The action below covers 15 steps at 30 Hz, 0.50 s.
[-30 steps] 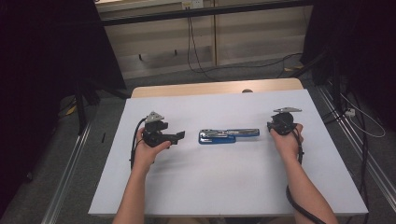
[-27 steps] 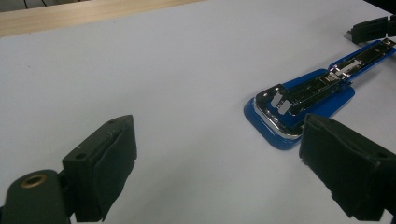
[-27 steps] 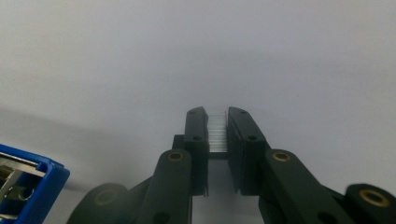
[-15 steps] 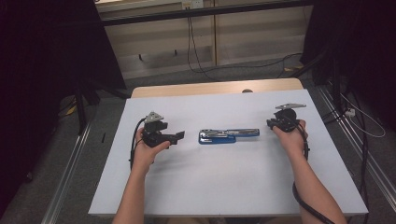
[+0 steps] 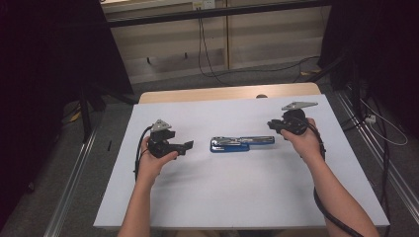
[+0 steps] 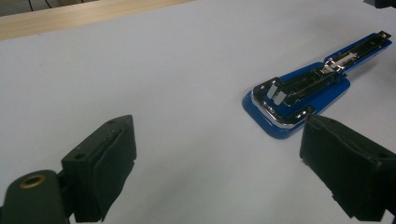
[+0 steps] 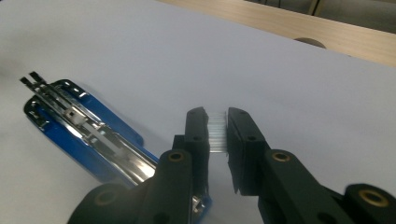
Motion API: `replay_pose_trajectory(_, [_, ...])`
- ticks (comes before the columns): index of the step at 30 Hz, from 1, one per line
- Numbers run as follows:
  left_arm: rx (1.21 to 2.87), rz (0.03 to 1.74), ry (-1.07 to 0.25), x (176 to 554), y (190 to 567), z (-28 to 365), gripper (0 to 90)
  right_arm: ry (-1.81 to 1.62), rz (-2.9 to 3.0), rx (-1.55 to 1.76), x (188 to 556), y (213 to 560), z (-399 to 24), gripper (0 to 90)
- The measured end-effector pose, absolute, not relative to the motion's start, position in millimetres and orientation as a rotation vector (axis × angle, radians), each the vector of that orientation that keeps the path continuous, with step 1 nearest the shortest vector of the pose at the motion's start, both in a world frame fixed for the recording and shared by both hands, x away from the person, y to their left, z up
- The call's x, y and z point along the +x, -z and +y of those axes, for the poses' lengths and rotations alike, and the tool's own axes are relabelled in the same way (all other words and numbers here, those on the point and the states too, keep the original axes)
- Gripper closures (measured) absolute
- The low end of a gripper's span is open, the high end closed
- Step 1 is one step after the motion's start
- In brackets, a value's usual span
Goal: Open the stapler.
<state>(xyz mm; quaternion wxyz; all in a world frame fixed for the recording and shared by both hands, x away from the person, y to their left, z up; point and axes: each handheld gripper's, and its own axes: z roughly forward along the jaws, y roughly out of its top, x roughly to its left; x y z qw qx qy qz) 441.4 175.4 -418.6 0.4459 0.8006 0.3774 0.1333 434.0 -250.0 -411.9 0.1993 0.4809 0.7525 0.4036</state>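
Right tongs lifting a staple strip
I'm raising my right tongs (image 7: 218, 133), clamped on what looks like a staple strip (image 7: 217, 134), above the open stapler's (image 5: 241, 143) end; left tongs (image 6: 219, 168) are waiting apart.

Flat white rectangular tabletop (image 5: 237, 197) with pale wooden strip (image 5: 217, 93) along far edge. 1 opened blue-and-chrome metal stapler (image 5: 241, 143) lying flat at centre, long axis running left-right.

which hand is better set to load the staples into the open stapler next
Right, probably. The right gripper is shut on the strip of staples, close by the open stapler. The left gripper is open and holds nothing.
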Motion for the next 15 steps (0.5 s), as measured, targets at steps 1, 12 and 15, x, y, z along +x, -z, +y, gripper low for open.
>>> replay_pose_trajectory(1, [1.985, 0.936, -0.334, 441, 419, 176, 11.0, -1.132, 2.114, 1.336, 434, 412, -248, 79.2])
replay_pose_trajectory(12, [2.005, 0.931, -0.339, 443, 421, 174, 10.6, -1.156, 2.225, 1.193, 439, 404, -227, 79.1])
replay_pose_trajectory(15, [1.995, 0.928, -0.335, 443, 421, 173, 10.7, -1.172, 2.249, 1.155, 441, 401, -222, 79.1])
